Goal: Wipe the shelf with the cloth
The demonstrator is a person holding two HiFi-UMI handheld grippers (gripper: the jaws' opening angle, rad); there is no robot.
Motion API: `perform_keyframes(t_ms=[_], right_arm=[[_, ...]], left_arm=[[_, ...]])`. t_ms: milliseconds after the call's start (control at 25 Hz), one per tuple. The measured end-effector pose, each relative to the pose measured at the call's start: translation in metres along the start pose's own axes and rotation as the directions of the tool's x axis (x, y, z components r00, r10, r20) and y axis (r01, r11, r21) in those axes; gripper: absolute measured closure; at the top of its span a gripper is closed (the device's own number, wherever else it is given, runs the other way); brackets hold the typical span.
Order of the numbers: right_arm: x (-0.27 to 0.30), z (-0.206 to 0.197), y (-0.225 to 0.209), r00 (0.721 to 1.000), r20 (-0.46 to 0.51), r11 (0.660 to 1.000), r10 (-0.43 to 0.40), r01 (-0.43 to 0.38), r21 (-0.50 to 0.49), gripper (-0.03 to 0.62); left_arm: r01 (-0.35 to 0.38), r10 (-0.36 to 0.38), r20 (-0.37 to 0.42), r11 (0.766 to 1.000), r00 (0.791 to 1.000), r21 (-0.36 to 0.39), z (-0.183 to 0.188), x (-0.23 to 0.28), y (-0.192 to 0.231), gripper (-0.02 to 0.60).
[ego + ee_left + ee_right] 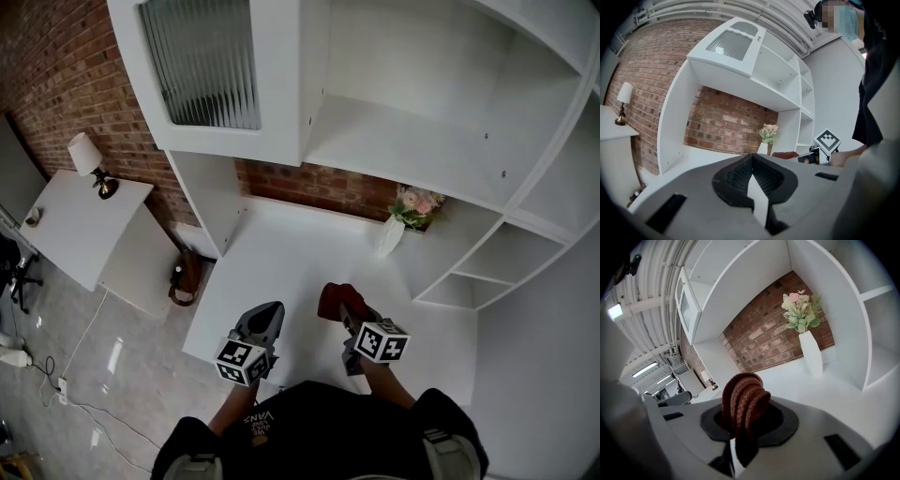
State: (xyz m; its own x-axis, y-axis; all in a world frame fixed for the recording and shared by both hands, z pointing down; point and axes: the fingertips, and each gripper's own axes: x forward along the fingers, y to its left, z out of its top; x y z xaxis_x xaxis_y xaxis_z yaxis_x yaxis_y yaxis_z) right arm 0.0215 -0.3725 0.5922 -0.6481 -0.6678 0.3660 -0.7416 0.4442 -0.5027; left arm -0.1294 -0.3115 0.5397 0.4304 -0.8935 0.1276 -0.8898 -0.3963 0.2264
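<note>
A dark red-brown cloth (744, 406), folded into ridges, is pinched in my right gripper (740, 427), whose jaws are shut on it. In the head view the cloth (334, 300) sticks out ahead of the right gripper (349, 317), above the front of the white shelf surface (300, 253). My left gripper (264, 323) hangs beside it to the left, near the surface's front edge. Its jaws are shut with nothing between them (753, 185). The left gripper view also catches the right gripper's marker cube (827, 141) and the cloth (785, 154).
A white vase with pink flowers (403, 217) stands at the back right of the surface, against the brick wall (319, 187). Open cubbies (487, 267) lie to the right, a frosted-glass cabinet door (204, 61) above left. A white desk with a lamp (89, 159) stands further left.
</note>
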Motion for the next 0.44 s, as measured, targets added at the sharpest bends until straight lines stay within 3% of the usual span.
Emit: perform_keyframes(t_ms=[440], right_arm=[[0.0,-0.005,0.012,1.0,-0.007,1.0,0.017,-0.017,-0.022,0.5]], left_arm=[[0.006,-0.006,-0.001,1.0,1.0,0.003,-0.001,-0.006,-0.004,0.574]])
